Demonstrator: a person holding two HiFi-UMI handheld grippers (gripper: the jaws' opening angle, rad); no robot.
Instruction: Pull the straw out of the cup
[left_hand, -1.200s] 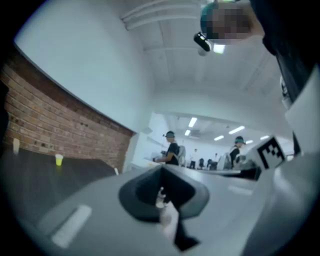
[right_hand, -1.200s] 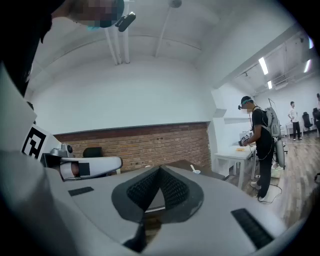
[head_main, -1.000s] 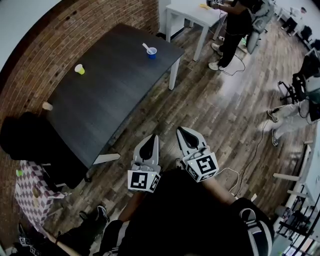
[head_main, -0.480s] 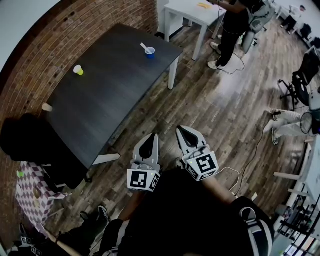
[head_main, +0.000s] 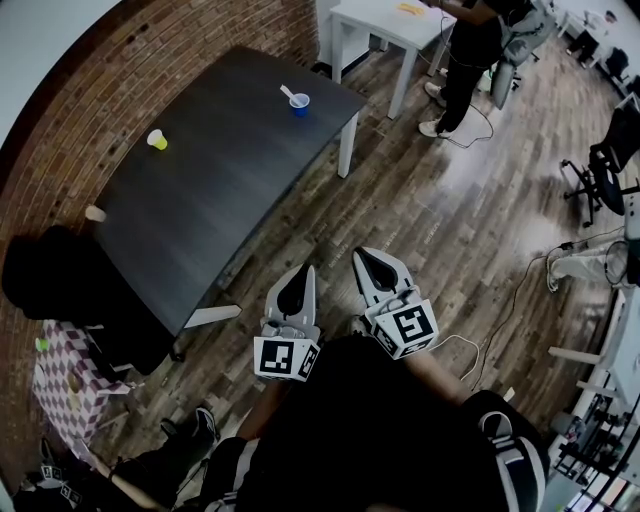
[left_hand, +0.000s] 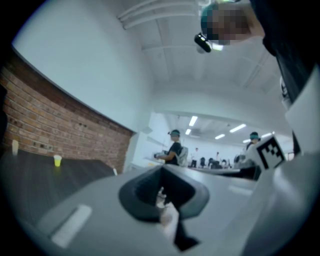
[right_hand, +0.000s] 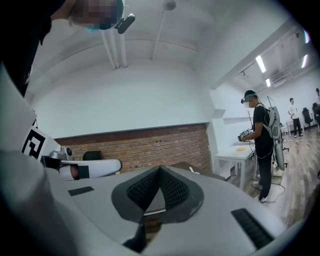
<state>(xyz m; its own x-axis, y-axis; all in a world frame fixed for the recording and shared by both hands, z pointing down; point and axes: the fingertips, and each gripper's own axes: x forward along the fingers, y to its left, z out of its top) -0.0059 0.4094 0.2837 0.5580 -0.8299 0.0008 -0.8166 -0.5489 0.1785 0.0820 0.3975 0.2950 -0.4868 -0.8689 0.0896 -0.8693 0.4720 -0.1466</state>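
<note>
Currently nearest, left gripper (head_main: 303, 277): held low against the person's body, tips aimed toward the table. Jaws pressed together at the tips, nothing between them. Probably a carrying pose, since nothing lies within reach.
Right gripper (head_main: 364, 262): just beside the left, same pose. Jaws closed tip to tip and empty; its own view shows only the oval gap behind the tips.
Floor (head_main: 430, 210): wood planks between the person and the table. Judged that it must be crossed before any grasp.
Table (head_main: 220, 190): dark top, set along the brick wall (head_main: 60, 130); holds all three cups.
Pale cup (head_main: 95, 213): at the table's left edge, by the wall; no straw visible in it.
Yellow cup (head_main: 158, 140): upright on the wall side, well apart from the blue cup; no straw visible in it.
Blue cup (head_main: 300, 104): upright near the table's far corner, well apart from both grippers.
Straw (head_main: 291, 95): white, seated in the blue cup and tilted, upper end leaning out past the rim. That free end looks the likeliest place to pinch.
Task stage: judged not begun; one gripper may need to steady the cup while the other pulls.
White table (head_main: 385, 25) and standing person (head_main: 470, 50): farthest, beyond the dark table; no part in the task.
</note>
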